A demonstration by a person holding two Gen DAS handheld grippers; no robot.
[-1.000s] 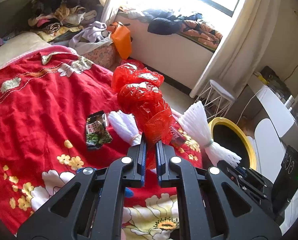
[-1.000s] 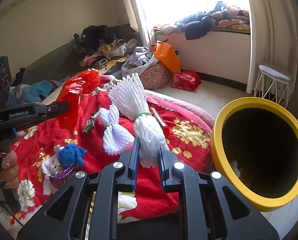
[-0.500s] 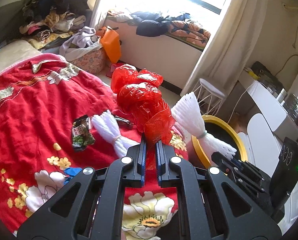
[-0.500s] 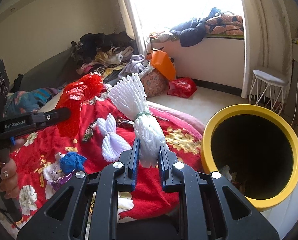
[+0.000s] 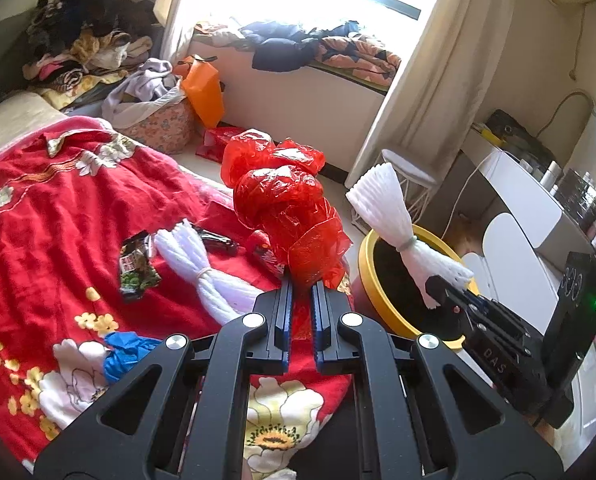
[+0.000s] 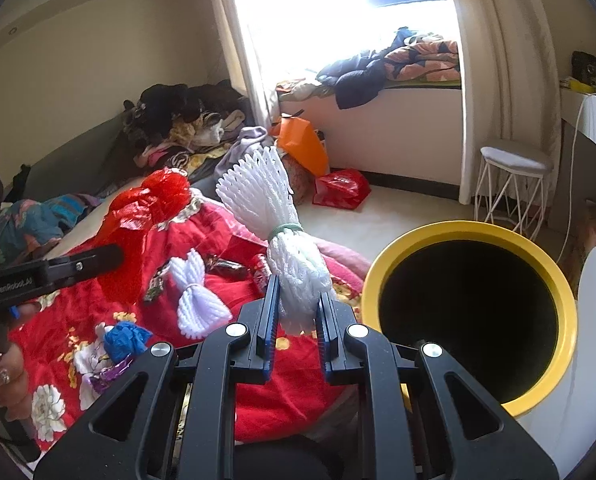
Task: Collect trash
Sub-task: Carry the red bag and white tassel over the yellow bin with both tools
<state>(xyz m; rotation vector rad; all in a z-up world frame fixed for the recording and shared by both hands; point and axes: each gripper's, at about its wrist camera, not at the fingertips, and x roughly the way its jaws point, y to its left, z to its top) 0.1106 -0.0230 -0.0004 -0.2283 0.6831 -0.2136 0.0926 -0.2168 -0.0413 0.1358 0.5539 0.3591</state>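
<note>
My left gripper is shut on a crumpled red plastic bag, held above the red floral blanket near the bed's edge. My right gripper is shut on a white foam net bundle tied with a green band, held just left of the yellow-rimmed bin. In the left wrist view the bundle hangs over the bin. On the blanket lie a second white foam net, a dark snack wrapper, a red wrapper and a blue crumpled scrap.
A white wire stool stands by the curtain. A red bag and an orange bag lie on the floor near the window seat. Clothes are piled at the bed's far side. A white desk stands right of the bin.
Both grippers have moved right toward the bin with their loads. The white bundle is now over the bin's rim in the left wrist view.
</note>
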